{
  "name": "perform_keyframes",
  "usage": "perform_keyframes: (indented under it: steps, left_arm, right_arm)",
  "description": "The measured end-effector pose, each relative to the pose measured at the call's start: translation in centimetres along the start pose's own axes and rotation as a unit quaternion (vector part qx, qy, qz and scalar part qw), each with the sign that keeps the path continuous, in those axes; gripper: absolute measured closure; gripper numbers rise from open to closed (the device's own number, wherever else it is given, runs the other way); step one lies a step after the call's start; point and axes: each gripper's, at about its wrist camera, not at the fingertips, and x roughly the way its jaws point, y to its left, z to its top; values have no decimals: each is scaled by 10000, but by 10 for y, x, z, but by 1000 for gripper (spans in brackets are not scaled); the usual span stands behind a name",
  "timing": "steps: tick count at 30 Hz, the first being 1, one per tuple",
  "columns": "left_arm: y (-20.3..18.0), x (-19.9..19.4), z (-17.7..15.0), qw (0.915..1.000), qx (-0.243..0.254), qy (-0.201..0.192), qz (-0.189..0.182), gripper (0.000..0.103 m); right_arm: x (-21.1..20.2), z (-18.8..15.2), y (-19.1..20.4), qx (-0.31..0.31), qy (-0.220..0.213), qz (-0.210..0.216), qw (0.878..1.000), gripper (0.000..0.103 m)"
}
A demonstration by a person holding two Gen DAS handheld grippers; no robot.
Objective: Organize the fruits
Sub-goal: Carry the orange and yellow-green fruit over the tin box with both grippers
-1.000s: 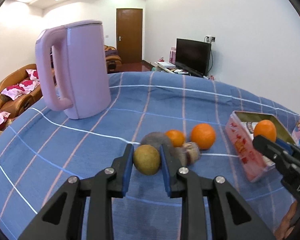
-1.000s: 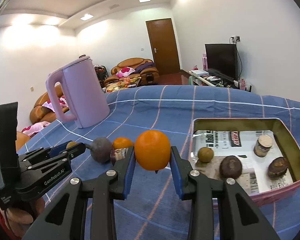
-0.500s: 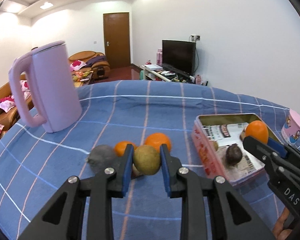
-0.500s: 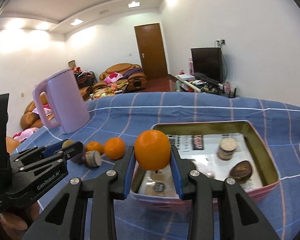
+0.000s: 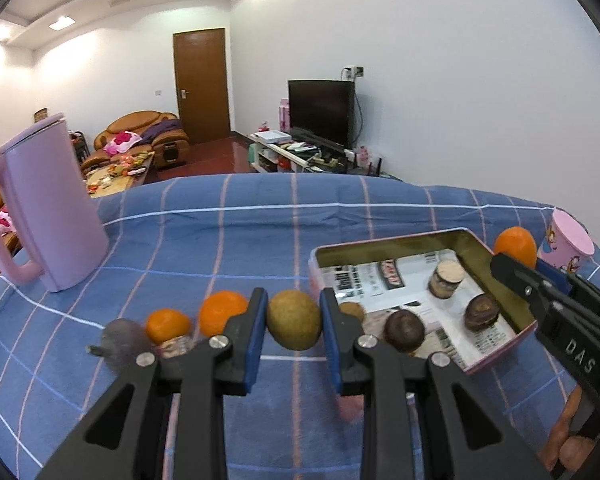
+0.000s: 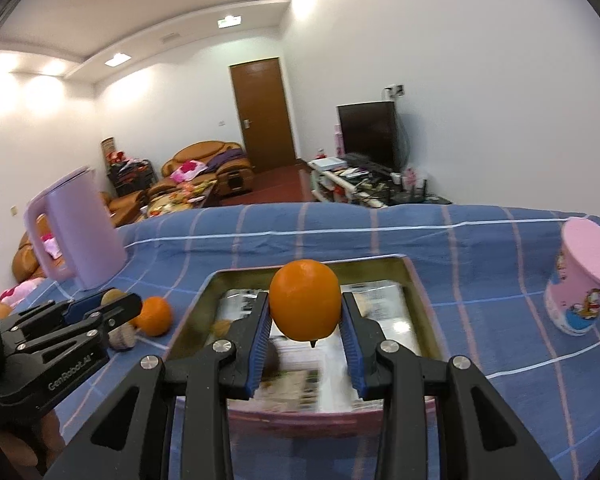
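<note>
While clamped upright, orange (image 6: 304, 300) | long axis vertical | stem down

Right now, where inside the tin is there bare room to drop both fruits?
Free: the tin's paper-lined far-left part, behind the dark fruit and left of the jar. Crowded: the near edge and right side, where another dark fruit sits.

Left tongs (image 5: 293, 326) and right tongs (image 6: 305, 318) each clamped on fruit.
</note>
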Motion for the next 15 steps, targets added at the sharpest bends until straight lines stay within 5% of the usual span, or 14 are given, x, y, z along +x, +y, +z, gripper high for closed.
perform_keyframes:
  steps: [9,15]
  left_arm:
    - [-41,19,10,9996,222,100,-172,75]
    - [-64,35,14,9992,342,194,-121,75]
  right_arm:
    - [-1,9,-40,142,-118,-578,9982,67]
    - [7,9,-48,131,43,-583,9982,67]
